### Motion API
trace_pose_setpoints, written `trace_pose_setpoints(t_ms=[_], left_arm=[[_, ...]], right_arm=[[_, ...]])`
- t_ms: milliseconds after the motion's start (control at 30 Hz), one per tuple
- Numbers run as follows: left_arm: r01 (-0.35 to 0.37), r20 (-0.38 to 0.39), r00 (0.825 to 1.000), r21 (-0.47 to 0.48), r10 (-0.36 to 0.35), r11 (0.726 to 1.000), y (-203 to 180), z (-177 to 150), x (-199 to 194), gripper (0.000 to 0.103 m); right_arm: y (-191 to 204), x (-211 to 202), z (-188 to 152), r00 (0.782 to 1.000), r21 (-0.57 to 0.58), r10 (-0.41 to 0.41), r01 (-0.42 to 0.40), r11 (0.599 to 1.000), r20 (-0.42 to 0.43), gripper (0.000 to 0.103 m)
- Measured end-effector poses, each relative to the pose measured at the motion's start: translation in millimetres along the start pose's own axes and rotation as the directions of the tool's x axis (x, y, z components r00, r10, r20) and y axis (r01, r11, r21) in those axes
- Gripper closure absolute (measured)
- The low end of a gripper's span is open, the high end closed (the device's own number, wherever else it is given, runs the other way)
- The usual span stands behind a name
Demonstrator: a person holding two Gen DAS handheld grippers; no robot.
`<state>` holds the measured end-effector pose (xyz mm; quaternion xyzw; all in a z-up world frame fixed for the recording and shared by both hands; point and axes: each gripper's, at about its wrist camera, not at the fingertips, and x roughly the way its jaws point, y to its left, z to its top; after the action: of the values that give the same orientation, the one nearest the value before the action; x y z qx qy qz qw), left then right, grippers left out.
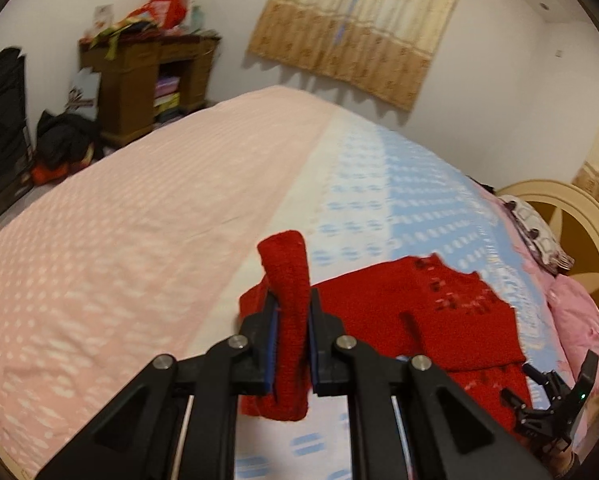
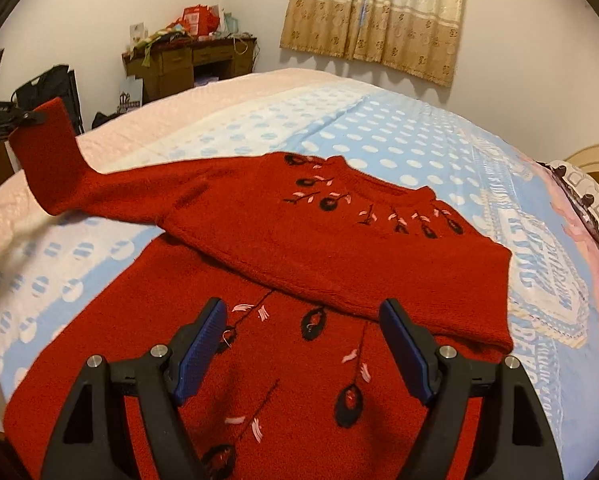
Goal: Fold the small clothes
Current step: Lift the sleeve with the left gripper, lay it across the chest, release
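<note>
Clenched on the cuff of a red knitted sweater (image 2: 339, 248) with black and pink flower stitching: left fingers (image 1: 289, 344), sleeve lifted off a bed (image 2: 399, 140) in pink, white and blue dotted cover. Spread wide, gripping nothing: right fingers (image 2: 303, 356), above the sweater's lower front. Sweater body flat on the bed, far sleeve folded across the chest.

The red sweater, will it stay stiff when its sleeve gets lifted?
Probably not: the red sweater looks soft, and its sleeve bends and droops from the left tool. Its fuzzy knit likely won't slip.
</note>
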<state>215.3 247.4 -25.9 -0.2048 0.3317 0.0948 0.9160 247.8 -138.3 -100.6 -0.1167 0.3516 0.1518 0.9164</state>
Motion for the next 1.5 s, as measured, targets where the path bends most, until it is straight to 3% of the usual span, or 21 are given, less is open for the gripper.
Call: trace_pose_setpoints(t_ms=[267,500,867,1133,1500], left_arm=[[0.099,0.039,0.994,0.053,-0.101,0.994,-57,32,-7,0.091],[0.142,0.06,0.987,0.108,-0.149,0.984,-99,50,-7,0.091],[0.218,0.093,0.965,0.224,-0.244,0.95,-177,68,-18,0.091],[0.269,0.068,0.952,0.276,-0.298,0.923,-227,68,-7,0.091],[0.33,-0.03,0.94,0.332,-0.339,0.884,-296,41,31,0.091]], right_arm=[[-14,-17,-14,1.0,0.031,0.0,0.0,1.0,0.006,0.024],[-24,-27,-29,1.0,0.059,0.012,-0.013,0.998,0.011,0.024],[-34,-32,-52,1.0,0.103,0.018,-0.02,0.994,0.02,0.024],[-51,-38,-59,0.998,0.19,0.044,-0.052,0.98,0.046,0.024],[-55,-25,-67,0.997,0.222,0.073,-0.068,0.973,-0.013,0.024]])
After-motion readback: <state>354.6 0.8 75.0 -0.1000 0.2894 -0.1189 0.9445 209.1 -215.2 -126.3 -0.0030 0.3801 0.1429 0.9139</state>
